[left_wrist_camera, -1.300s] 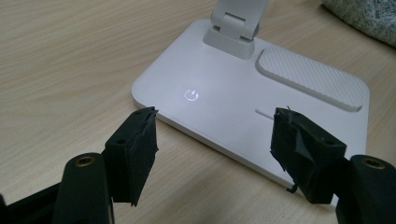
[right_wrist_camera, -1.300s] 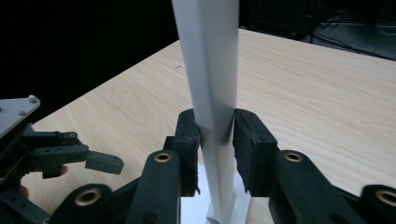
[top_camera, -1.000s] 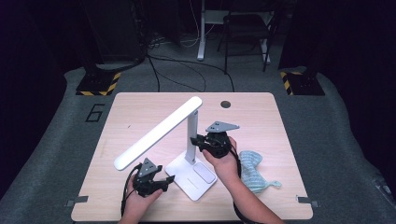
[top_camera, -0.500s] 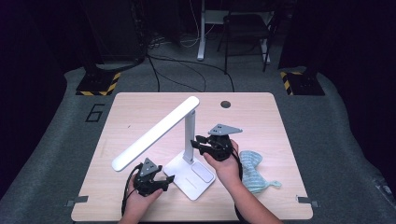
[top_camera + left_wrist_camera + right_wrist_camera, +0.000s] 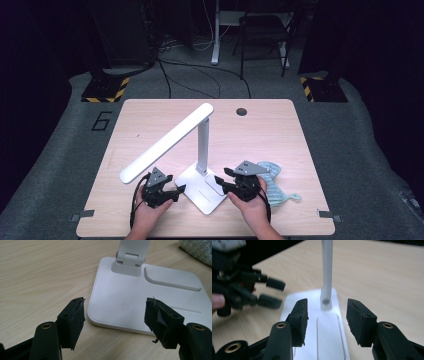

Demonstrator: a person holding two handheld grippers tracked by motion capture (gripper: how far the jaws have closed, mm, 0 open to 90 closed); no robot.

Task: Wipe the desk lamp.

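Note:
A white desk lamp stands on the wooden table (image 5: 280,125), with a flat square base (image 5: 200,192), an upright post (image 5: 202,145) and a long head bar (image 5: 165,142) slanting down to the left. My left gripper (image 5: 179,192) rests open at the base's left corner; in the left gripper view its jaws (image 5: 115,308) stand wide apart before the base's edge (image 5: 150,297). My right gripper (image 5: 220,182) hovers at the base's right side. Its jaws (image 5: 327,305) have just been opening; they are open and press on nothing, and point at the post (image 5: 327,270).
A light blue cloth (image 5: 275,187) lies crumpled on the table just right of my right hand; its edge (image 5: 197,250) is also in the left gripper view. A round cable hole (image 5: 242,111) sits near the table's far edge. Chairs and cables are on the floor beyond.
My right gripper has drawn back from the lamp's post toward the near edge and sunk lower, and its jaws have spread. The left gripper has stayed where it was.

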